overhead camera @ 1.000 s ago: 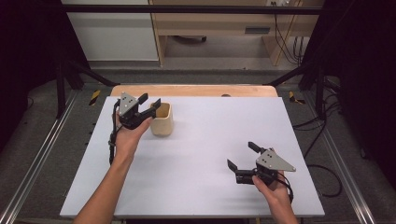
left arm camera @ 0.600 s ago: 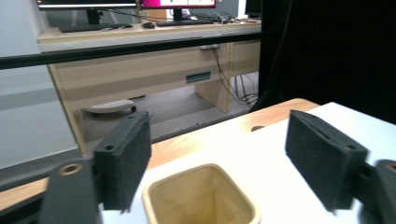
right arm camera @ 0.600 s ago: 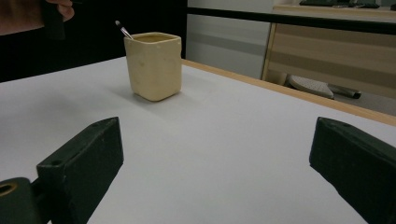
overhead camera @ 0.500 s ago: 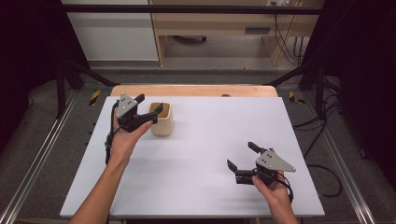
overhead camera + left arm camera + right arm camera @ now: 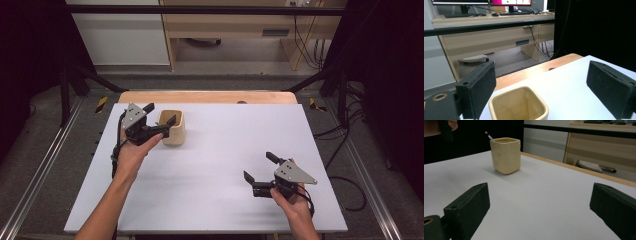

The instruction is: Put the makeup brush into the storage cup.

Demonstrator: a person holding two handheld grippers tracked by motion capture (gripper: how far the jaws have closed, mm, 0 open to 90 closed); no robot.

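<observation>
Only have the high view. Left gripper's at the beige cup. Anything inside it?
Observer: The left gripper view looks down into the cup. What shows of its inside is bare.
Operator: Jaws on it yet?
Observer: The left gripper is wide open, with the cup's rim low between the jaws and nearer one of them. I can't tell whether they touch.
</observation>
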